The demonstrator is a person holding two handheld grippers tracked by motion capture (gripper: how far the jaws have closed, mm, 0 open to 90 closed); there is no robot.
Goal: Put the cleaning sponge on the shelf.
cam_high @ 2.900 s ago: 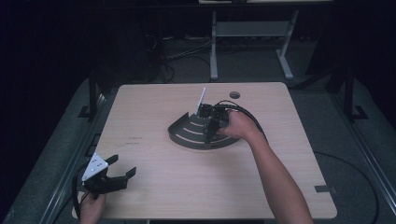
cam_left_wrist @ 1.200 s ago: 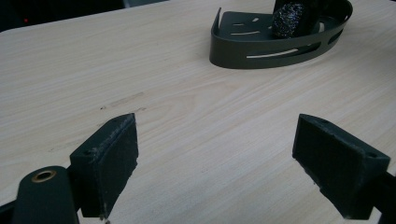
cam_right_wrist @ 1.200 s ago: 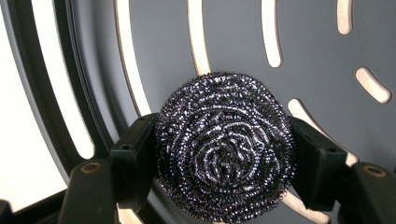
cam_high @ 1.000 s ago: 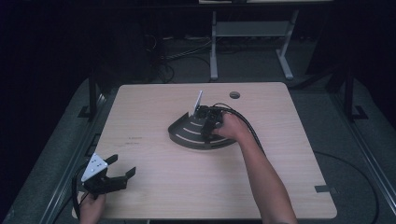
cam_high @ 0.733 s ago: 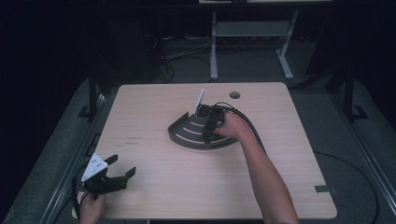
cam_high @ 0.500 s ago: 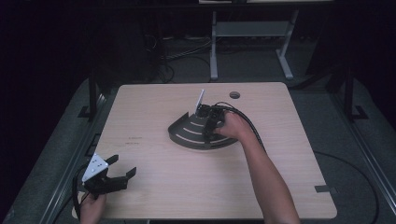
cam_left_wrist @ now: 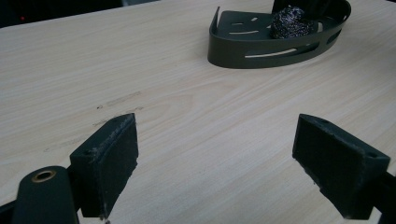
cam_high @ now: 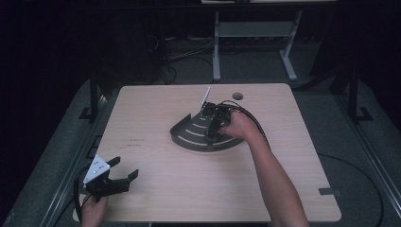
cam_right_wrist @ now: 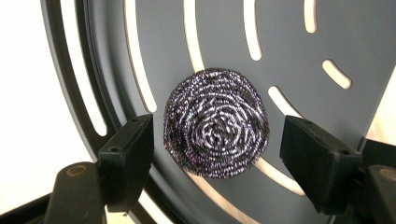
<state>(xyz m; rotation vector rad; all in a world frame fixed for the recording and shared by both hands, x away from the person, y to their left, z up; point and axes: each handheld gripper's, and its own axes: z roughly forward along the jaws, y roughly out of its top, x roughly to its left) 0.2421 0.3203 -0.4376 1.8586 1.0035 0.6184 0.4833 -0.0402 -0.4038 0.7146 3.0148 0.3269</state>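
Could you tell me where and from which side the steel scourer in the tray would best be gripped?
Probably across the scourer's round middle, from straight above. It lies flat on the slotted tray as a soft dome, so its opposite sides are free for the pads. The right gripper already straddles it, jaws just opened and clear of it.

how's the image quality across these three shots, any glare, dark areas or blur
High view: table evenly lit, surroundings nearly black, slightly soft. Left gripper view: near jaws a little soft, scouring pad glints in the tray. Right gripper view: pad sharp, table at left blown out to white.
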